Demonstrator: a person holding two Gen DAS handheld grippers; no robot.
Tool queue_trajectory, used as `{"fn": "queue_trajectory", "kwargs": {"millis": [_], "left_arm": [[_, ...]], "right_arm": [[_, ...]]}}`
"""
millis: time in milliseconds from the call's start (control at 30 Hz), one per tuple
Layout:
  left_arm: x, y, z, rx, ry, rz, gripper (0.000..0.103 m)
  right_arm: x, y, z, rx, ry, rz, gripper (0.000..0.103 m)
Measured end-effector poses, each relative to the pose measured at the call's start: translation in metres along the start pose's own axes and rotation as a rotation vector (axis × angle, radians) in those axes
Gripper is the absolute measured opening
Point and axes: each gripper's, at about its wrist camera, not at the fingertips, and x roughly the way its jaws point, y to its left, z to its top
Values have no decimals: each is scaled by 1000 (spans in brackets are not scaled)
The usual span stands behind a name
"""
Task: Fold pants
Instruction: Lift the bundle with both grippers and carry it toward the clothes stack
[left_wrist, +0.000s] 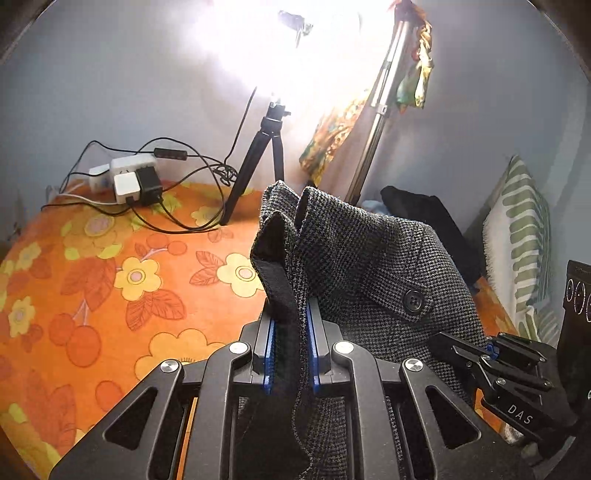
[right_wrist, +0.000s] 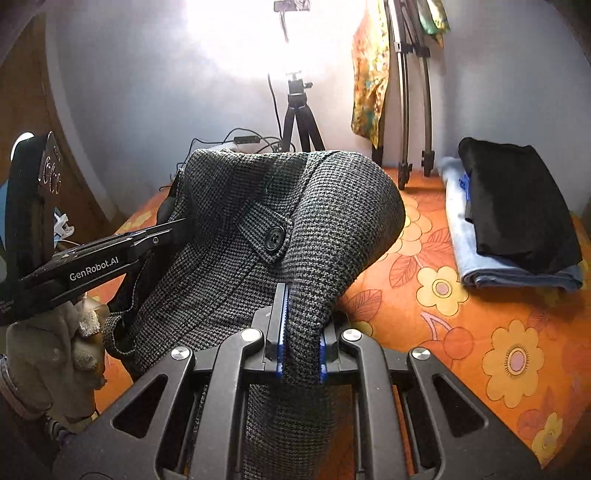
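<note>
Two wrist cameras look forward over a bed covered by an orange sheet printed with yellow flowers and red cherries (left_wrist: 110, 280). A pair of grey houndstooth wool pants with a black button tab (left_wrist: 369, 266) is held up off the sheet, bunched between both tools.

The left gripper (left_wrist: 290, 354), black with blue pads, is clamped on one edge of the pants, where a dark inner band of the fabric runs up between its fingers. The right gripper (right_wrist: 301, 332), of the same make, is clenched on a thick fold of the same pants, which arches up and away from it. In the right wrist view the left tool reaches in from the left edge, its tip against the cloth, gripped by a person's hand in a pale knit glove (right_wrist: 55, 354).

On the sheet to the right lies a stack of folded clothes, black on top of light blue (right_wrist: 513, 218). At the far edge, against a pale wall, stands a small black tripod (left_wrist: 258, 162) under a glaring lamp, beside a white power strip with plugged-in chargers and tangled black cables (left_wrist: 133, 179). A tall metal stand draped with orange patterned cloth (left_wrist: 373, 122) stands nearby, and a green-striped white pillow (left_wrist: 517, 236) leans at the right.
</note>
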Motion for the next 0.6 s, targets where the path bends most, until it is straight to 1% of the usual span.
{"fn": "queue_trajectory", "kwargs": {"millis": [200, 600], "left_arm": [[-1, -1, -1, 10, -8, 1, 13], [-15, -18, 2, 52, -58, -5, 13]], "right_arm": [[-3, 3, -2, -5, -7, -3, 13], [-16, 2, 0, -12, -40, -17, 13]]}}
